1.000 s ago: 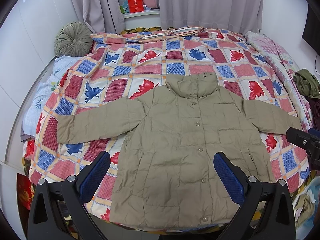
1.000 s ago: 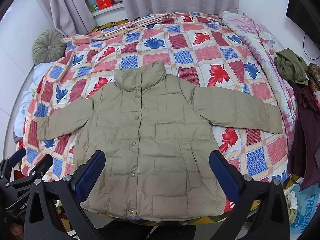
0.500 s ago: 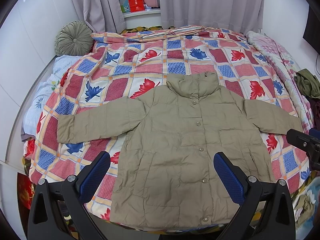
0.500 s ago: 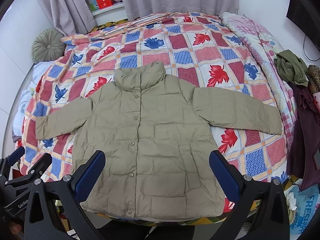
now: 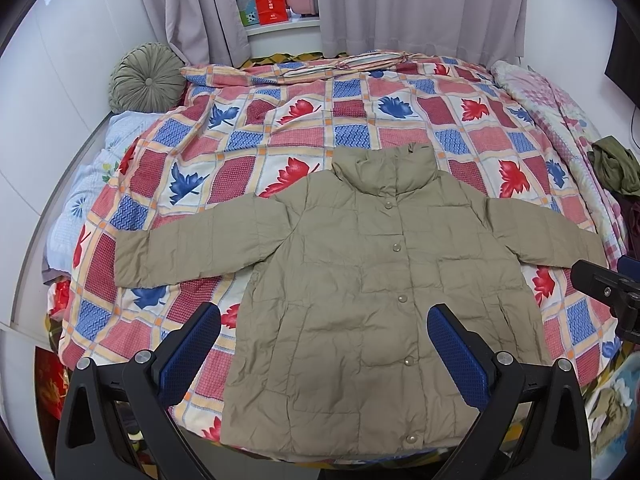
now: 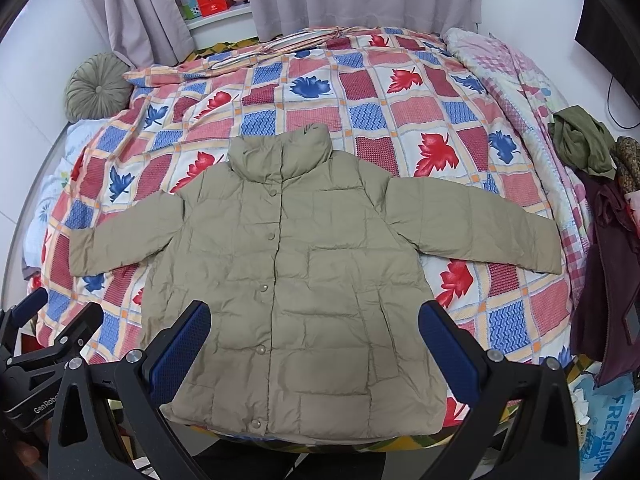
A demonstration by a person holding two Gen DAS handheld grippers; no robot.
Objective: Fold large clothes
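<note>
Little has moved since the earlier frames: both views drift only slightly, jacket unchanged. Left tool (image 5: pixel 323 338) spread wide, holding nothing, hovering above the hem end of the jacket (image 5: pixel 372 292). Right tool (image 6: pixel 314 334) likewise spread and empty, over the lower front panel. Each tool shows at the edge of the other's view, side by side at the foot of the bed (image 5: pixel 280 120).

Jacket lies flat, front up, snaps closed, collar toward the curtains, both sleeves spread out over the patchwork quilt (image 6: pixel 400 92); hem sits at the bed's near edge.

Risk, as I judge it: puffy, slick fabric may slip from a shallow pinch, or a tool may catch the quilt along with the sleeve. Hem could slide off the edge if dragged.

Pose: both tools held level-forward, tilted down at the bed; hands not visible.
</note>
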